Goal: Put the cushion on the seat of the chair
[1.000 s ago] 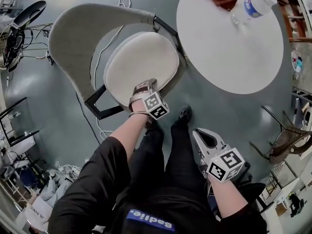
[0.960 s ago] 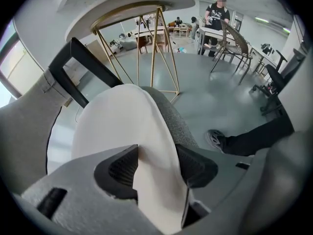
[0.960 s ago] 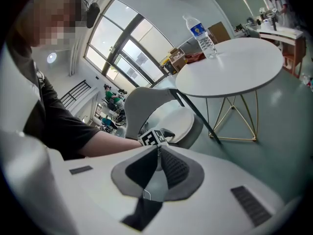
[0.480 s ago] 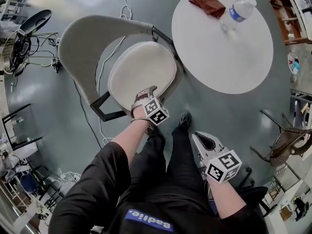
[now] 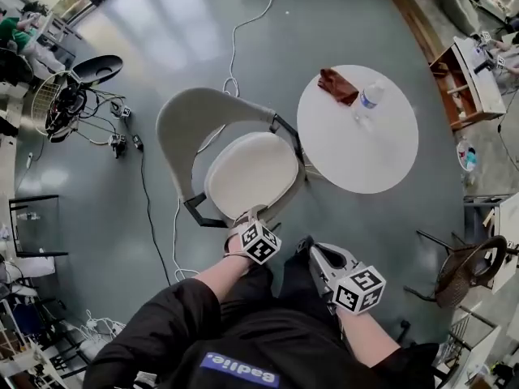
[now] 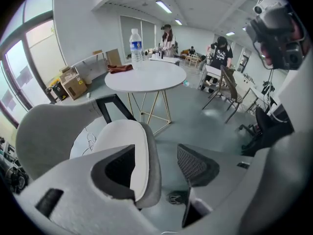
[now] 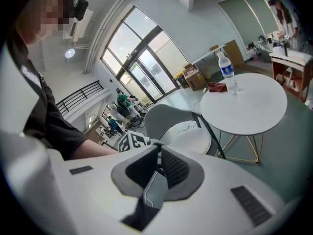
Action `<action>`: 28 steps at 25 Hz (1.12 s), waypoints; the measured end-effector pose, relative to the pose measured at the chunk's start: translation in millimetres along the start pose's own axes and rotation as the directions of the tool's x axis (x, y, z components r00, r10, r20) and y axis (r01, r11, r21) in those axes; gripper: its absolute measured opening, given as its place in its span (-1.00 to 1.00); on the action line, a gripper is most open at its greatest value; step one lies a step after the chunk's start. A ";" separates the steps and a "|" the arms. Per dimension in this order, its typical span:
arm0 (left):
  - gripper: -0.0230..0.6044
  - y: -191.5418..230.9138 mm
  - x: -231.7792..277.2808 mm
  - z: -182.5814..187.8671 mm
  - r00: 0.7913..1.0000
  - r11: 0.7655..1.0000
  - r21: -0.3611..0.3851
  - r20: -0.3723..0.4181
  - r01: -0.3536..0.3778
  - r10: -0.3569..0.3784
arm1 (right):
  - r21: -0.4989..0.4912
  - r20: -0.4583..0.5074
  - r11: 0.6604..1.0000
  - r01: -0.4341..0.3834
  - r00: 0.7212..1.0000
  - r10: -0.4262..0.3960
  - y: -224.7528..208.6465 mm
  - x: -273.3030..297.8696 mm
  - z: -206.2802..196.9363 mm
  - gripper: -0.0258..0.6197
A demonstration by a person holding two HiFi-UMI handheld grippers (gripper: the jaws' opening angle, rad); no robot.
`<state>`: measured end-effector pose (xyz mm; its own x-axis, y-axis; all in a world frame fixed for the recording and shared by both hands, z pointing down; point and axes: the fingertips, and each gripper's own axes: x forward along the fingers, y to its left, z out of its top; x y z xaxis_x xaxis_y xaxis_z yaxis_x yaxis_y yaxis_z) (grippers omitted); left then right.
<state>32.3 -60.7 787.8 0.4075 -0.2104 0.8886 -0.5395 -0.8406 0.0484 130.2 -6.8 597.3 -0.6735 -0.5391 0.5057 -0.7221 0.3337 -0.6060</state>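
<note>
The white round cushion [image 5: 250, 175] lies flat on the seat of the grey shell chair [image 5: 178, 128]. My left gripper [image 5: 247, 215] hangs above the seat's front edge. Its jaws have just been opening and stand wide apart with nothing between them. In the left gripper view the cushion [image 6: 122, 141] shows below and behind the left gripper [image 6: 156, 165], apart from its pads. My right gripper [image 5: 312, 250] is lower right of the chair, over the person's legs. The right gripper [image 7: 159, 155] has its pads together, holding nothing, and the cushion [image 7: 193, 140] is beyond it.
A round white table [image 5: 365, 148] stands right of the chair with a water bottle [image 5: 366, 97] and a brown cloth [image 5: 336, 83] on it. Cables and a fan [image 5: 57, 96] lie on the floor at left. A wicker chair [image 5: 462, 270] is at far right.
Both grippers have risen away from the chair, and the whole scene looks smaller as the head view pulled up. The left gripper has come off the cushion's front edge.
</note>
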 end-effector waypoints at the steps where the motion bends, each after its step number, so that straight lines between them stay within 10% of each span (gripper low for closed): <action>1: -0.07 -4.0 -17.0 -0.5 1.000 1.000 -0.024 0.014 0.004 -0.004 | -0.010 0.009 1.000 0.000 1.000 0.001 9.2 -3.7 5.5 -0.79; 12: -0.15 2.8 -173.6 28.0 0.958 0.983 -0.181 0.283 0.003 0.049 | -0.118 0.112 0.993 -0.014 0.993 0.028 87.6 -10.8 50.1 -0.80; 28: -0.79 -30.1 -354.4 103.0 0.767 0.988 -0.055 0.637 0.142 -0.075 | -0.260 0.159 0.963 -0.068 0.981 0.112 179.5 -5.8 73.8 -0.80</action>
<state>-20.0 -12.3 424.4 0.8224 -0.4169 0.3871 -0.5161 -0.8330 0.1994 16.1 -0.9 440.3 -0.7165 -0.6142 0.3307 -0.6909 0.5593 -0.4581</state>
